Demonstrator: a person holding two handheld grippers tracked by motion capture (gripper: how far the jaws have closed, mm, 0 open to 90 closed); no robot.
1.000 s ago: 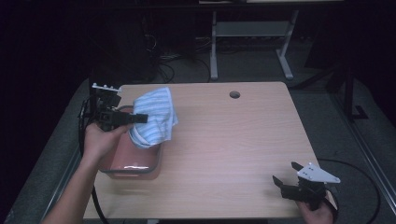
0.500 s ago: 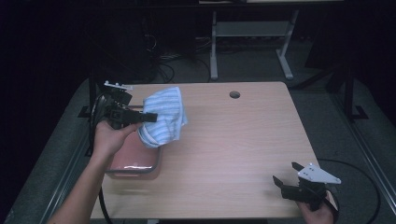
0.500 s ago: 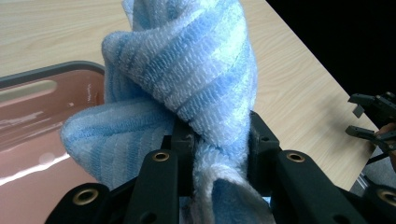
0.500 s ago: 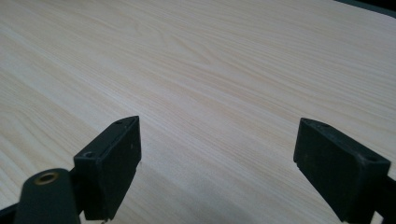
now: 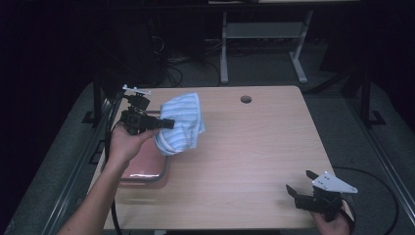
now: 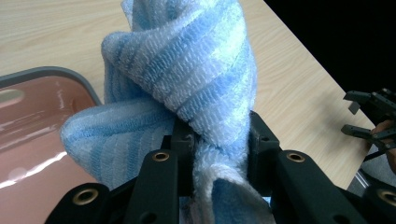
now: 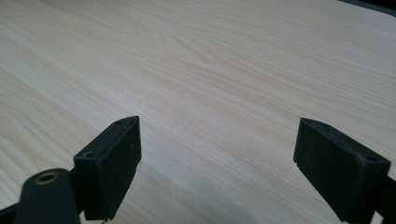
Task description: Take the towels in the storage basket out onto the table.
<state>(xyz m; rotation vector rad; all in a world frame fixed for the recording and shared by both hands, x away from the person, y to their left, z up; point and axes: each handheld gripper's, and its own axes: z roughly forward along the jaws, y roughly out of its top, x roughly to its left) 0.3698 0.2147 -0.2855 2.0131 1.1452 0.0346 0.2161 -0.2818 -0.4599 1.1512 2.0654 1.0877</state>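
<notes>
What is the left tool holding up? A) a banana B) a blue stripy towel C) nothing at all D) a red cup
B: the left tool is shut on the blue stripy towel, which hangs bunched above the pink tray.

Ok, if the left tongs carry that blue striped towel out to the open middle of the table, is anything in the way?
Nothing visible. The blue striped towel hangs clamped in the left tongs beside the pink tray. The light wooden table is bare toward the middle; the right tongs sit open at the near right corner.
</notes>
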